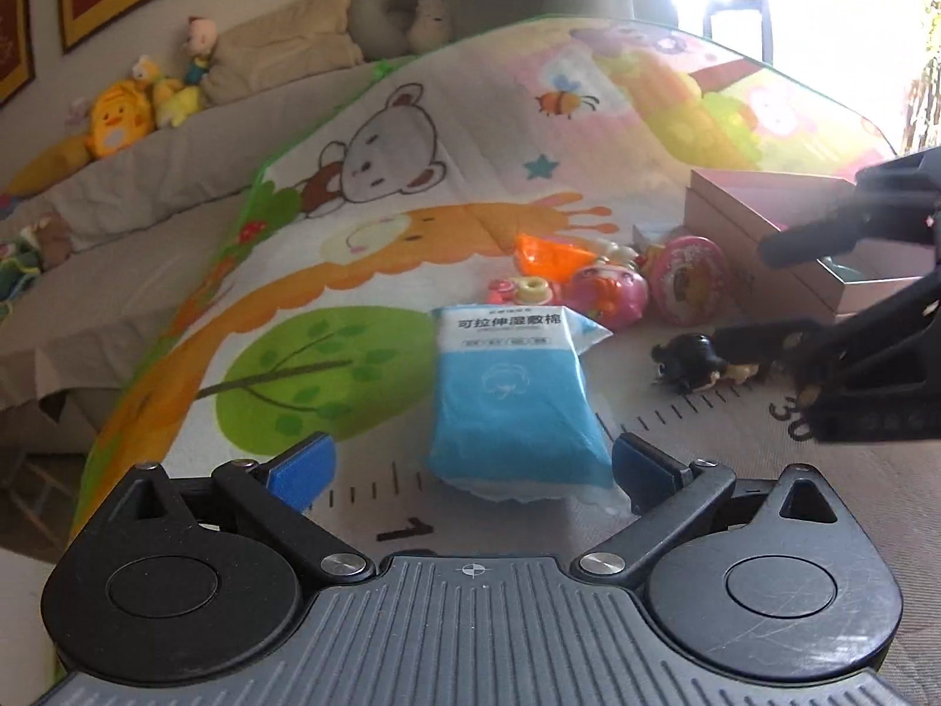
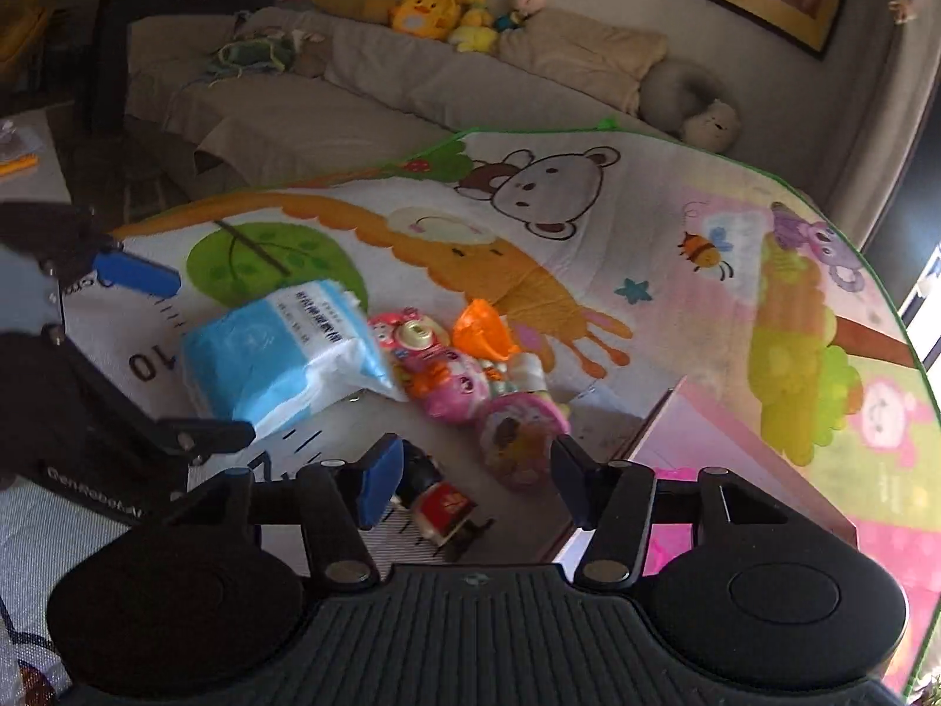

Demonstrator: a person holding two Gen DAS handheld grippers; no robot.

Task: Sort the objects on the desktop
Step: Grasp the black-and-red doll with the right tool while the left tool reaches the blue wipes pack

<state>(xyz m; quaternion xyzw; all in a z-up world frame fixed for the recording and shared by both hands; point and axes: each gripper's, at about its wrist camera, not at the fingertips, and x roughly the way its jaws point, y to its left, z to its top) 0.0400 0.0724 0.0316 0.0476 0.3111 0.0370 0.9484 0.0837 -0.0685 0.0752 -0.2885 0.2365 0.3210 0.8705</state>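
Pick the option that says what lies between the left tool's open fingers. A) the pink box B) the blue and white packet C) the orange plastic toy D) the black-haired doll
B: in the left wrist view the left tool stands open with the near end of the blue and white packet between its blue pads, not yet clamped.

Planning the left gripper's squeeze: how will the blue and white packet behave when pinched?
The blue and white packet looks soft and puffy, so it will likely squash and sag. Its glossy film may slip between the left gripper pads.
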